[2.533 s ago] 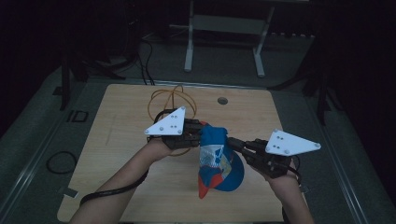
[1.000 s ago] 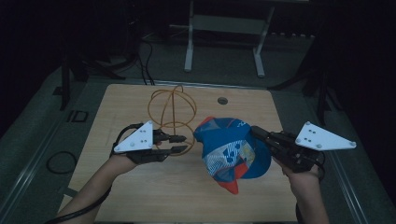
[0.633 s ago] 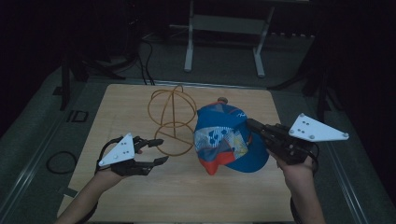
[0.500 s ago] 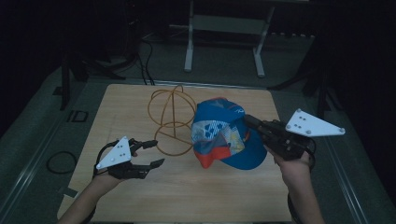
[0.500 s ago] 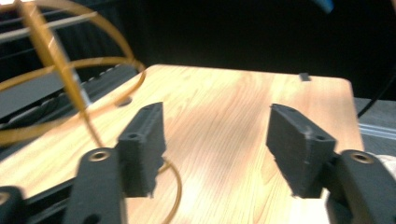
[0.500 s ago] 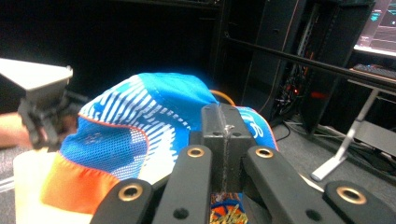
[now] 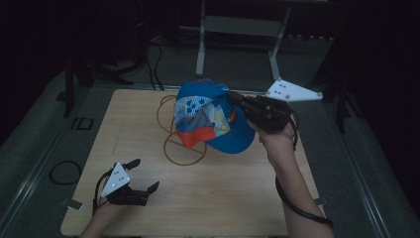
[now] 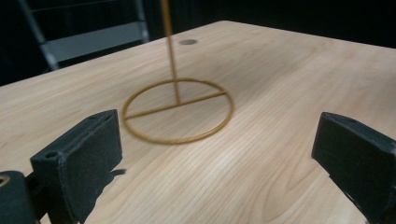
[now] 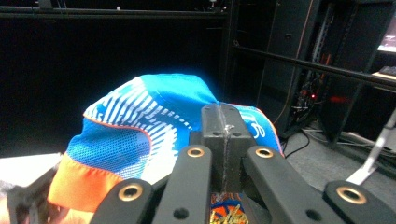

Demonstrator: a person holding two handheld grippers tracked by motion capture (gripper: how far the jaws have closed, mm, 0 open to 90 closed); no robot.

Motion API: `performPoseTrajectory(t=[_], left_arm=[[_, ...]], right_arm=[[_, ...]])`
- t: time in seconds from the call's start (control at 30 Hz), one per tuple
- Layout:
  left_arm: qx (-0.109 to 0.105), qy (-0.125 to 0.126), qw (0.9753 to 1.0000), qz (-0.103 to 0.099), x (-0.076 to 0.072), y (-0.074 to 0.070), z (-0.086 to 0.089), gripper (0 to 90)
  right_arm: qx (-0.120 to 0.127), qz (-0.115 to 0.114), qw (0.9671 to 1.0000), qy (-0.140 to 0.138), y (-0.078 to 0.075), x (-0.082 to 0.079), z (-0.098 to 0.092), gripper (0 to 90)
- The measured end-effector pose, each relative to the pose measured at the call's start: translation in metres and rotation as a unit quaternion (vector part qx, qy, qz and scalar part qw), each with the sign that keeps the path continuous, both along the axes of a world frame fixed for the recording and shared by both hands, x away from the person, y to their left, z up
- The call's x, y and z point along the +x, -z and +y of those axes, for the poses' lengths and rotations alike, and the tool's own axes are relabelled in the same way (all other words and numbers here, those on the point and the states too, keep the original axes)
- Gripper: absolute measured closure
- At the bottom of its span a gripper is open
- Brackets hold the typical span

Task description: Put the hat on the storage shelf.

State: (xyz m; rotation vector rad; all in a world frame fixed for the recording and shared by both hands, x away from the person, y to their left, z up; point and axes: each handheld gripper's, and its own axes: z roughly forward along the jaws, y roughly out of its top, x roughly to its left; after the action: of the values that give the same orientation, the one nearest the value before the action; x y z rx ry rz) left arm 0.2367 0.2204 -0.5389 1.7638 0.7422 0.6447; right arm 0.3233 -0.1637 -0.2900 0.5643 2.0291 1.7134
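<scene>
A blue cap point(image 7: 210, 119) with white patterned panels and an orange band hangs in the air over the wire stand point(image 7: 184, 146). My right gripper point(image 7: 236, 100) is shut on the cap's edge and holds it up above the back middle of the table. In the right gripper view the jaws are pressed together on the cap point(image 9: 140, 126). The stand's ring base point(image 8: 178, 111) and thin upright rod lie ahead of my left gripper point(image 8: 219, 154), whose jaws stand wide apart with nothing between them. That left gripper point(image 7: 143, 174) rests low near the table's front left corner.
The wooden table point(image 7: 233, 198) has a small dark hole near its far edge point(image 8: 188, 42). A metal frame point(image 7: 237, 29) stands on the floor behind the table. A cable loop point(image 7: 64, 172) lies on the floor at the left.
My right gripper has carried the cap up and left, over the wire stand. My left gripper has let go, opened, and drawn back to the front left of the table.
</scene>
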Motion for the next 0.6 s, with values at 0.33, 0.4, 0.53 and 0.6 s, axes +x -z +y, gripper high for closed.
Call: performPoseTrajectory(t=[0.33, 0.4, 0.53, 0.6], left_arm=[[-0.019, -0.03, 0.9994, 0.0, -0.002, 0.018, 0.015, 2.3], [-0.02, -0.03, 0.9994, -0.001, -0.002, 0.02, 0.016, 2.3], [-0.015, -0.026, 0.9995, -0.001, -0.002, 0.021, 0.014, 2.3], [-0.011, -0.025, 0.9996, -0.001, -0.002, 0.023, 0.013, 2.3]], right_arm=[[-0.005, 0.01, 0.9999, -0.002, -0.006, 0.031, 0.046, 90.0], [-0.009, 0.013, 0.9999, -0.004, -0.007, 0.037, 0.057, 90.0], [-0.01, 0.024, 0.9996, -0.009, -0.007, 0.047, 0.071, 90.0], [-0.018, 0.033, 0.9992, -0.008, -0.004, 0.056, 0.086, 90.0]])
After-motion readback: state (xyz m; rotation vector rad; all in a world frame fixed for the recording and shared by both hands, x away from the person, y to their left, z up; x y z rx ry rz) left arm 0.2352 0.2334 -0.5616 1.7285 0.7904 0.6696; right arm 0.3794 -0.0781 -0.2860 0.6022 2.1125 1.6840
